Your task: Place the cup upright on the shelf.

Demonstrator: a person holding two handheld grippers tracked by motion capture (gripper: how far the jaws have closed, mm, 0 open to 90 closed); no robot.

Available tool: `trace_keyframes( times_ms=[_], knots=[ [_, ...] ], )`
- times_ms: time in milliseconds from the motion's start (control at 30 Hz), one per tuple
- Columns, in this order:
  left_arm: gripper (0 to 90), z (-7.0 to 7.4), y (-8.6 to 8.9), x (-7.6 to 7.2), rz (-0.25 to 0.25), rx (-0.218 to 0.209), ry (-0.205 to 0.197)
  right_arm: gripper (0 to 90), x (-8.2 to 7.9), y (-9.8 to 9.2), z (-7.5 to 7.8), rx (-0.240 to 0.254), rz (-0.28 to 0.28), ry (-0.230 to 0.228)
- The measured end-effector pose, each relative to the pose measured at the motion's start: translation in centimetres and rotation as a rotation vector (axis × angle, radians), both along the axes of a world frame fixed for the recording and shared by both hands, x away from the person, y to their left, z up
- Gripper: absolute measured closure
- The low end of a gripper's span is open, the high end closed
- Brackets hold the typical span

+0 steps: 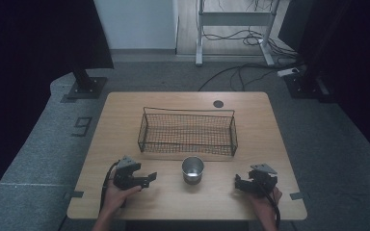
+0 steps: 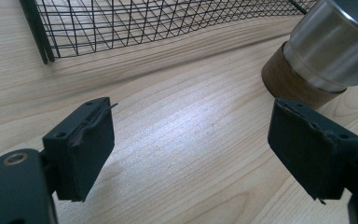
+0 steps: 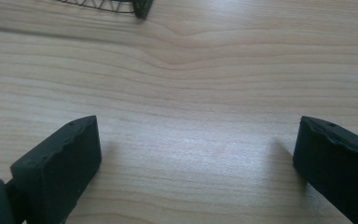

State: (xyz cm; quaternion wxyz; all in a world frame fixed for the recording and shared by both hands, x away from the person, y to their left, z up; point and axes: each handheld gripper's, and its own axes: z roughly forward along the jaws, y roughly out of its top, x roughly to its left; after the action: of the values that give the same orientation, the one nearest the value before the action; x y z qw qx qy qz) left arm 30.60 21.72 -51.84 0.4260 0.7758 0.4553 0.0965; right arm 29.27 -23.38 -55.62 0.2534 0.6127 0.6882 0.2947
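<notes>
1. Pale wood grain covers the table [image 1: 125, 115], which in the high view stands on grey carpet, with dark curtains to either side, a white wall behind, and cables trailing over the floor past the far edge. A small dark round cap [image 1: 218, 103] sits near the far edge, right of the middle.
2. In the same view a black wire basket [image 1: 188, 132] stands in the middle of the table, its long side running along the far edge. A metal cup [image 1: 193, 169] stands upright just in front of the basket's near side, toward the near edge. The left gripper [image 1: 147, 180] lies near the near-left corner, its tips toward the cup, and the right gripper [image 1: 241, 184] lies near the near-right corner; a hand holds each one.
3. The left gripper view [image 2: 191, 140] looks low along the table: the jaws stand apart with bare wood between them. The cup [image 2: 335, 51] rises just beyond the right jaw, and here its brushed steel wall and a brown wood-coloured band round its base can be seen, which the high view is too small to give. The basket's mesh [image 2: 158, 23] runs across the top.
4. The right gripper view [image 3: 198, 163] shows its jaws apart as well, bare wood between them, and one corner of the basket [image 3: 142, 7] at the top edge.
</notes>
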Motion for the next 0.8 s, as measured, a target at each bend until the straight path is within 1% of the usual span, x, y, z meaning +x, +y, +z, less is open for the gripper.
trace_keyframes(
  times_ms=[233,333,467,633,733,800],
  knots=[
    [14.9,0.0,0.1,-0.1,0.006,-0.003,0.002,1.2,-0.2,0.0,0.0,0.002,0.012,-0.001],
    [14.8,0.2,-0.1,-0.2,-0.01,0.0,-0.001,1.2,-0.2,0.0,0.0,0.0,0.012,-0.001],
    [14.8,0.4,0.0,-0.3,-0.014,-0.003,-0.008,1.5,-0.2,0.0,0.0,0.0,0.012,-0.002],
    [14.8,0.8,0.3,-0.4,-0.004,-0.026,-0.018,2.1,-0.3,0.0,0.0,0.001,0.017,-0.004],
    [14.9,1.4,0.7,-0.6,0.0,-0.048,-0.036,2.0,-0.3,0.0,0.0,0.001,0.016,-0.004],
    [15.0,1.5,0.8,-0.7,0.001,-0.054,-0.04,1.7,-0.3,0.0,0.0,0.001,0.012,-0.002]
  ],
)
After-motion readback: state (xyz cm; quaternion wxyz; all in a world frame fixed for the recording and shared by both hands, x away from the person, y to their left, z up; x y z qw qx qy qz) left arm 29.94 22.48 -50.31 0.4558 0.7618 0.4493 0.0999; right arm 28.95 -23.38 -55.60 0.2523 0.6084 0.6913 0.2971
